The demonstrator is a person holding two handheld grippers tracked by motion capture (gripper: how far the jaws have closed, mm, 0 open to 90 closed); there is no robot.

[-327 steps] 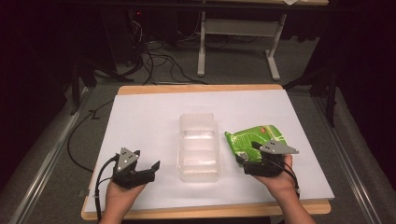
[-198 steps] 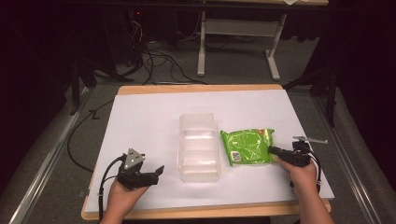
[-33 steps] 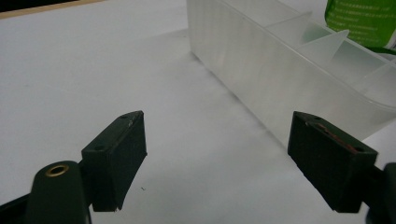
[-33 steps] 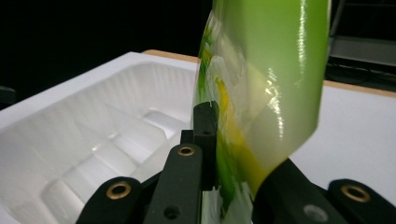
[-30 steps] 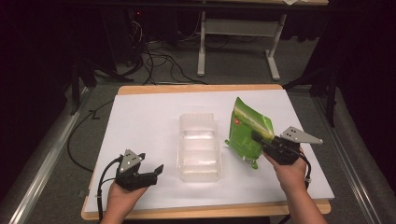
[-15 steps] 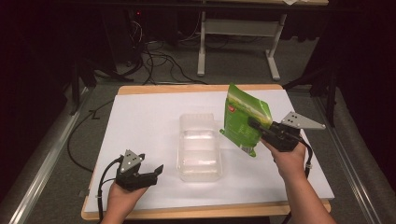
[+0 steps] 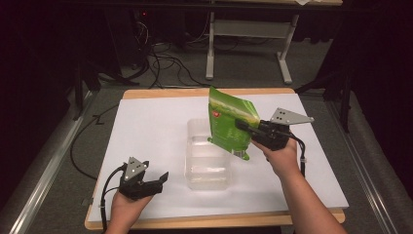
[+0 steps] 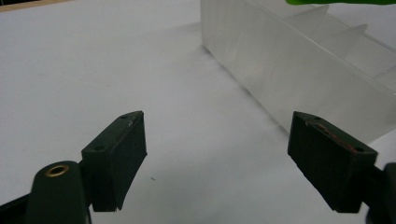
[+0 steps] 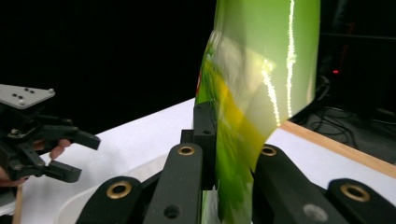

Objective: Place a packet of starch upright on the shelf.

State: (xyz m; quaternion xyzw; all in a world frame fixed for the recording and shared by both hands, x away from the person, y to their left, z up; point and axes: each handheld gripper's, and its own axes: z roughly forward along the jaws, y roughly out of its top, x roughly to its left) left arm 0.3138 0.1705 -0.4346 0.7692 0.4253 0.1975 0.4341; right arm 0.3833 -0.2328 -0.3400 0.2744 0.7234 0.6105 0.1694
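My right gripper is shut on a green snack bag and holds it upright in the air, over the far right part of a clear plastic container. Seen from the right gripper view, the bag stands clamped between the two black jaws, glossy and slightly creased. Near the front left corner of the table, my left gripper rests open with nothing in it. Its two pads stand wide apart over the white tabletop, with the container's wall just ahead to the right.
The white tabletop has a wooden rim along its far edge. Cables trail off the left side to the floor. A desk frame and more cables stand on the floor behind the table.
My right hand has lifted the green bag higher and carried it leftward and away, from beside the container to above its far right part. The left gripper has stayed put.
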